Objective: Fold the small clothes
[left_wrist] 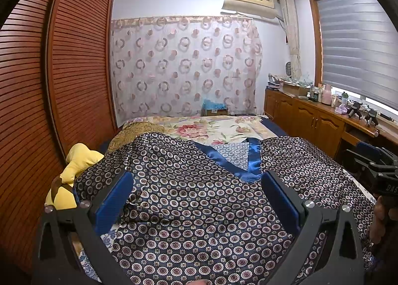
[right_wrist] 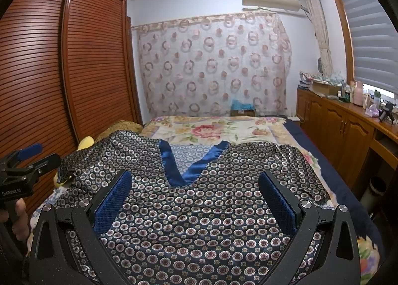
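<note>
patterned satin top point(left_wrist: 199, 210) lay flat on the floral bedspread point(left_wrist: 219, 128); left gripper point(left_wrist: 199, 185) and right gripper point(right_wrist: 196, 185) both hovered wide open, holding nothing.

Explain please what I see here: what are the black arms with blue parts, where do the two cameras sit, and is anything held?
Each picture comes from a camera on a hand-held tool with two fingers. One view looks along the left gripper, the other along the right gripper; each tool also shows at the edge of the other's view. The blue parts are finger pads. Both grippers are open and hold nothing. Below them a dark patterned top with a blue neckline lies spread on a flowered bed.
</note>
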Demonstrator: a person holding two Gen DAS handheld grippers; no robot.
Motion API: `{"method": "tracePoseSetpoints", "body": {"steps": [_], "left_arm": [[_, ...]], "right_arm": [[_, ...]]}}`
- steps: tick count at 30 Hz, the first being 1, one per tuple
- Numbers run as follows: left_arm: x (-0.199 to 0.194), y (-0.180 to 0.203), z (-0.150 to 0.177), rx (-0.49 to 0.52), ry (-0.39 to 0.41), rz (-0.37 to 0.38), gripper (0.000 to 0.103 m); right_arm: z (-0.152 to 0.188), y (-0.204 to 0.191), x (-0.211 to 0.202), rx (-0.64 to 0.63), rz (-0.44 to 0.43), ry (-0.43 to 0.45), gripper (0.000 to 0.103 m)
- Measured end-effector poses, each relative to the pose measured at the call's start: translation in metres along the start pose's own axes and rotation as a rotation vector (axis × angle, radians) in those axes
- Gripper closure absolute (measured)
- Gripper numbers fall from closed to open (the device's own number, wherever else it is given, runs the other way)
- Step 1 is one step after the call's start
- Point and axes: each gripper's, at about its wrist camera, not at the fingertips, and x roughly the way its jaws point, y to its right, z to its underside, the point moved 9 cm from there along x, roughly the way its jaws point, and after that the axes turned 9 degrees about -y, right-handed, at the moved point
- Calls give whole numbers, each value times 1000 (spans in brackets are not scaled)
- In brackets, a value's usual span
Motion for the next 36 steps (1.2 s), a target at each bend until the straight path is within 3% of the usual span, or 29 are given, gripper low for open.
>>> {"method": "tracePoseSetpoints", "body": {"steps": [36], "left_arm": [[-2,1,-2,2,1,-3,0]], "right_arm": [[-3,-6,1,-4,-5,3,0]]}}
